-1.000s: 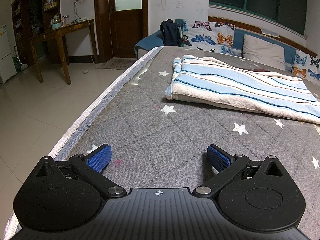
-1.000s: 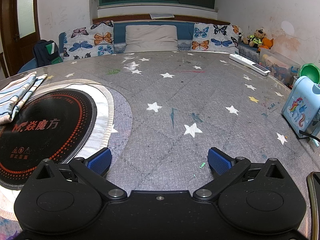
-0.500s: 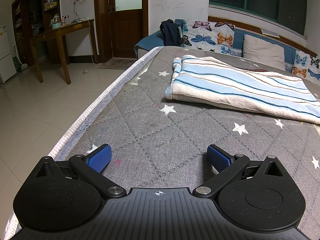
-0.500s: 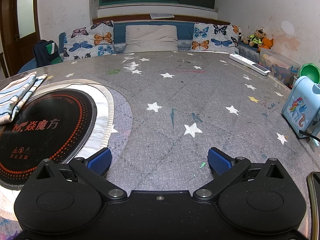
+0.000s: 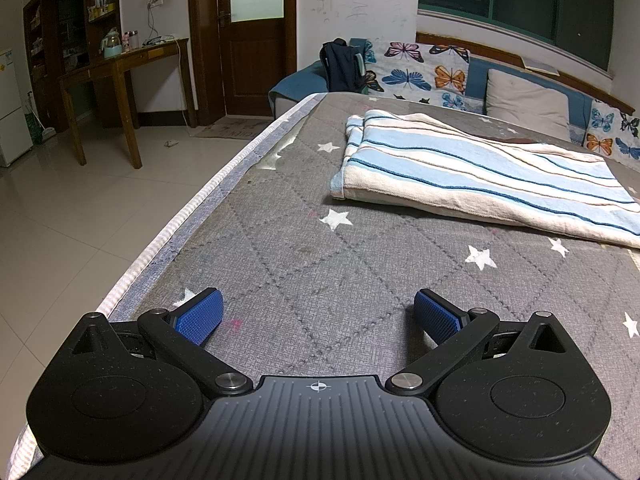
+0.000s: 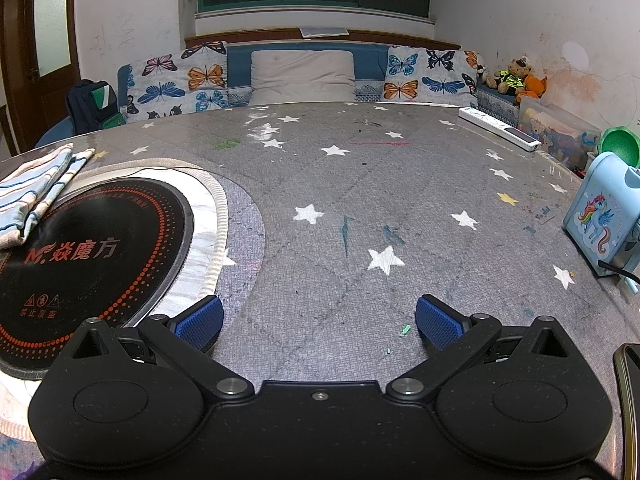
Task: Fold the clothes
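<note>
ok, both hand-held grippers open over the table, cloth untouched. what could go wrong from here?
1. The striped cloth is already in layers; the left hand-held gripper may pinch only the top one, so the fold could come apart.
2. One end of the cloth overlaps the black burner plate; dragging may snag on its rim.
3. The right hand-held gripper has the unicorn box and its cable nearby; a wide sweep might hit them.

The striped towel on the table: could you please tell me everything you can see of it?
The towel looks like soft terry cloth, cream with light blue bands and thin dark blue and brown lines. It lies folded in layers, flat on the grey star-patterned cover, well ahead of the open left gripper. In the right wrist view one end overlaps the rim of the black round cooktop. No gripper touches it.
</note>
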### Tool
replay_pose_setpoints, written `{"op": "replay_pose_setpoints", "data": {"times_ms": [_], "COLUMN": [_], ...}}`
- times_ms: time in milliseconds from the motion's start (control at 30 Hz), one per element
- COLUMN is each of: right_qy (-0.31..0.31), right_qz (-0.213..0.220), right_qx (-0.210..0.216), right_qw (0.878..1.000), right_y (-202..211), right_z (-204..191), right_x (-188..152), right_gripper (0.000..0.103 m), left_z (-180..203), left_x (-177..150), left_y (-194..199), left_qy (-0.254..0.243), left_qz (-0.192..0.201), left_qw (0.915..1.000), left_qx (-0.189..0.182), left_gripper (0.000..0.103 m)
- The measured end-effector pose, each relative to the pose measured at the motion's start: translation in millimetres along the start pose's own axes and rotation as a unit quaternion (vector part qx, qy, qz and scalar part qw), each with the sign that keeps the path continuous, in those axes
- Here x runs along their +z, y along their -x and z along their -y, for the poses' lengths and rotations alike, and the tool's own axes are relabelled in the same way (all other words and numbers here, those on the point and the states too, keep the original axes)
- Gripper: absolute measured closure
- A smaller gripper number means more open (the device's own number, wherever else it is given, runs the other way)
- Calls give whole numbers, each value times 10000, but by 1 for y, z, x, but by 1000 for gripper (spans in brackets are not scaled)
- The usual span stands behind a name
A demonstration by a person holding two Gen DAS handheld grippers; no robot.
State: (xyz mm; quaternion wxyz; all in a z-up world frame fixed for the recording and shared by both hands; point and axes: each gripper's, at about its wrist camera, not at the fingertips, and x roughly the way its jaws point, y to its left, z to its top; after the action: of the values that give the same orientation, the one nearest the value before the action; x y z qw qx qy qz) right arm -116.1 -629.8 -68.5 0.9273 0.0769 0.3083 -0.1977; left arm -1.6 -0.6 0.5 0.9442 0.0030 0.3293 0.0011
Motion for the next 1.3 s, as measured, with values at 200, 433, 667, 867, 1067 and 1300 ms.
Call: {"op": "replay_pose_setpoints", "data": {"times_ms": [200,433,667,867,1067,1300], "right_qy": [0,0,0,0,1,1], "right_qz": [0,0,0,0,0,0], "right_qx": [0,0,0,1,0,0], "right_qw": [10000,10000,10000,10000,10000,10000], "right_y": [-1,0,0,0,-1,0], "right_z": [0,0,0,0,0,0], "right_x": [0,0,0,0,0,1], "right_gripper": [0,0,0,0,0,0], "left_z": [0,0,0,0,4,7], "left_x": [0,0,0,0,4,5], "left_y": [0,0,0,0,-3,-3], "left_qy": [0,0,0,0,0,0], "left_qz": [0,0,0,0,0,0], "left_qw": [10000,10000,10000,10000,10000,10000], "left_qx": [0,0,0,0,0,0], "left_gripper": [0,0,0,0,0,0]}}
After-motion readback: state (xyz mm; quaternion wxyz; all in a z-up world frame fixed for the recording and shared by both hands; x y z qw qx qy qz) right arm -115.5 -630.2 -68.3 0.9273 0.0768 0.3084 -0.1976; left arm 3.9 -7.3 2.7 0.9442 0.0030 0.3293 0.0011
